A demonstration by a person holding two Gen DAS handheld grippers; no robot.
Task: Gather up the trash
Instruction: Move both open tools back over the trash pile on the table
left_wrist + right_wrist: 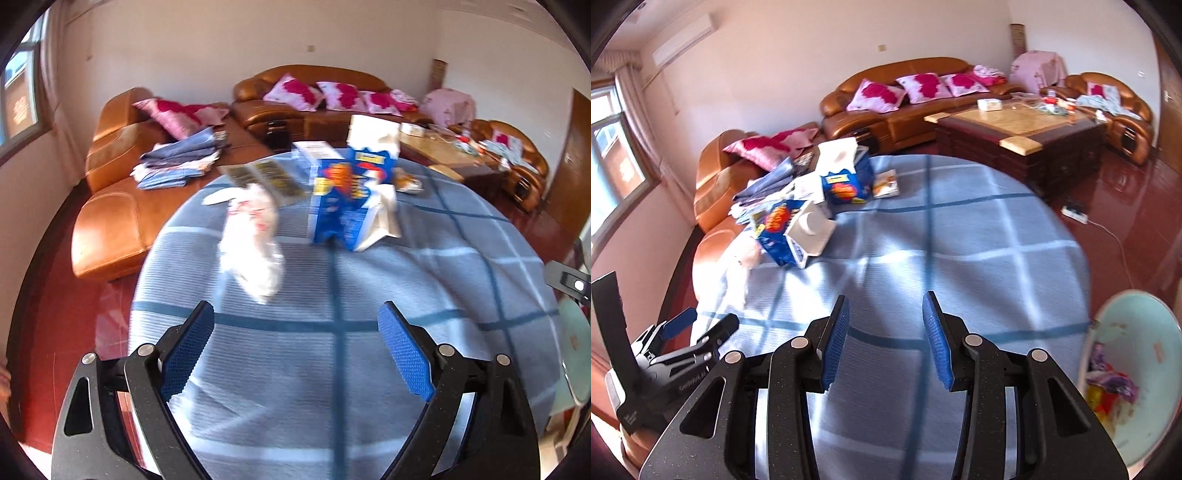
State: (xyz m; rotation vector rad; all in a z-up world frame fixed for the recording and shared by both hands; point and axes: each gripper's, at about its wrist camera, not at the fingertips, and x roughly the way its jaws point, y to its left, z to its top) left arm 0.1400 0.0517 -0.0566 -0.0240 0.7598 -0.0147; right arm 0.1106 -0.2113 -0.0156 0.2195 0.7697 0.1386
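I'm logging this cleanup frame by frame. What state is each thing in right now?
left gripper: open, empty, above the tablecloth.
right gripper: open, empty.
white plastic bag: crumpled, blurred, on the tablecloth.
near blue carton: tipped over, torn open.
far blue carton: upright, top flaps open.
small wrapper: lying flat.
bin: open, some trash inside.

Tablecloth (979,236): pale blue, checked with dark blue and white lines. Cartons (345,201): blue with orange-red print and yellow labels, white inside the flaps. Bag (255,243): white, faint red marks. Sofa (905,99): tan-orange leather; cushions (877,95) pink with magenta blotches. Floor (1119,192): glossy dark red. Bin (1137,332): pale mint. Pads (836,343): blue, dimpled, on black speckled arms.
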